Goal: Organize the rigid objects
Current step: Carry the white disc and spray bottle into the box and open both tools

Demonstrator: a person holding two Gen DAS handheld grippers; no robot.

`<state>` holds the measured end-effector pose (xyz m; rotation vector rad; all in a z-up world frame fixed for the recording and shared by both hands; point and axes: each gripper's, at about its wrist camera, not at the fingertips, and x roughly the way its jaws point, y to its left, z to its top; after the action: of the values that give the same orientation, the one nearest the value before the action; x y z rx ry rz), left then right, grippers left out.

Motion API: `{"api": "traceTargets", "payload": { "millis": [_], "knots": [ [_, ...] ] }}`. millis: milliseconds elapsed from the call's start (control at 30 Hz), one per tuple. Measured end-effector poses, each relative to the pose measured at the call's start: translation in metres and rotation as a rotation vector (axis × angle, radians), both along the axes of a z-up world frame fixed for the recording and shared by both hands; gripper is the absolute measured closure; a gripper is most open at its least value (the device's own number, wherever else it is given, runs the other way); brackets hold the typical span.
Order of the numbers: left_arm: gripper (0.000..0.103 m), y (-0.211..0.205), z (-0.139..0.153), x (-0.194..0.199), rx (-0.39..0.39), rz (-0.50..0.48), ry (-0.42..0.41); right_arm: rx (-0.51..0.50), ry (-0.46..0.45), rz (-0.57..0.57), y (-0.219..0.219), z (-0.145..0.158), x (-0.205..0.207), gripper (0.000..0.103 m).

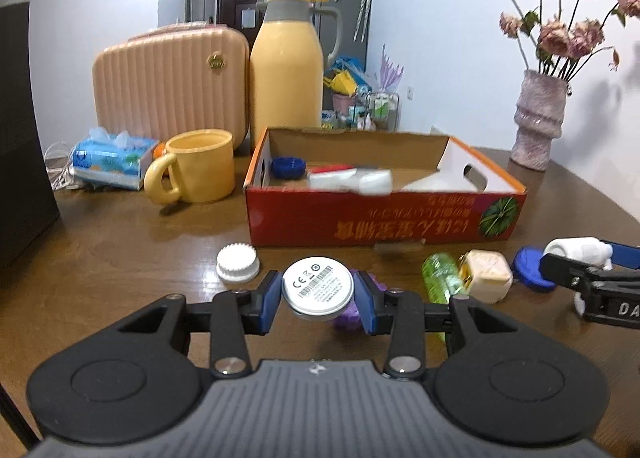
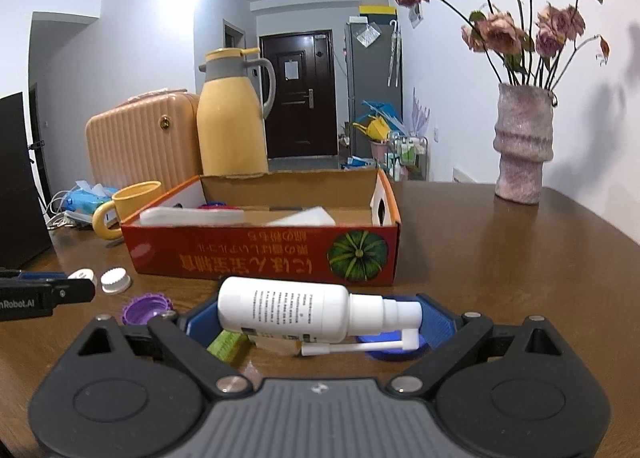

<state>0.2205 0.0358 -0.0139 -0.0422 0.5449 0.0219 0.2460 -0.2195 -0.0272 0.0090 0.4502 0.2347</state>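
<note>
Two grippers are both loaded. The left gripper (image 1: pixel 318 292) is clamped on a round white disc (image 1: pixel 317 284), its flat face printed with a CE mark and barcode, held just above the counter (image 1: pixel 120 258) in front of the red cardboard box (image 1: pixel 384 218). The right gripper (image 2: pixel 320 318) grasps a white spray bottle (image 2: pixel 288 314) lying sideways between its blue pads, small black print on its body and a thin nozzle tube hanging beneath. Under it lie a green bottle (image 1: pixel 442 276), a cream square-capped bottle (image 1: pixel 488 274) and a blue lid (image 1: pixel 530 268). A white ribbed cap (image 1: pixel 237 263) and a purple cap (image 2: pixel 146 307) sit loose on the counter. The box, printed with a pumpkin, holds a blue cap (image 1: pixel 287 167), a red-and-white item (image 1: pixel 332 169) and white packaging (image 1: pixel 372 182).
</note>
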Motion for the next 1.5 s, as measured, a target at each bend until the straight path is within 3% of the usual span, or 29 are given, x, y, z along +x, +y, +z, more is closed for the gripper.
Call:
{"api": "traceTargets", "payload": {
  "millis": [800, 1500],
  "knots": [
    [0.063, -0.012, 0.057, 0.020, -0.037, -0.012, -0.123, -0.007, -0.075, 0.016, 0.011, 0.043, 0.027, 0.006],
    [0.063, -0.018, 0.057, 0.076, -0.068, -0.006, -0.117, -0.006, -0.086, 0.012, 0.026, 0.048, 0.076, 0.006]
  ]
}}
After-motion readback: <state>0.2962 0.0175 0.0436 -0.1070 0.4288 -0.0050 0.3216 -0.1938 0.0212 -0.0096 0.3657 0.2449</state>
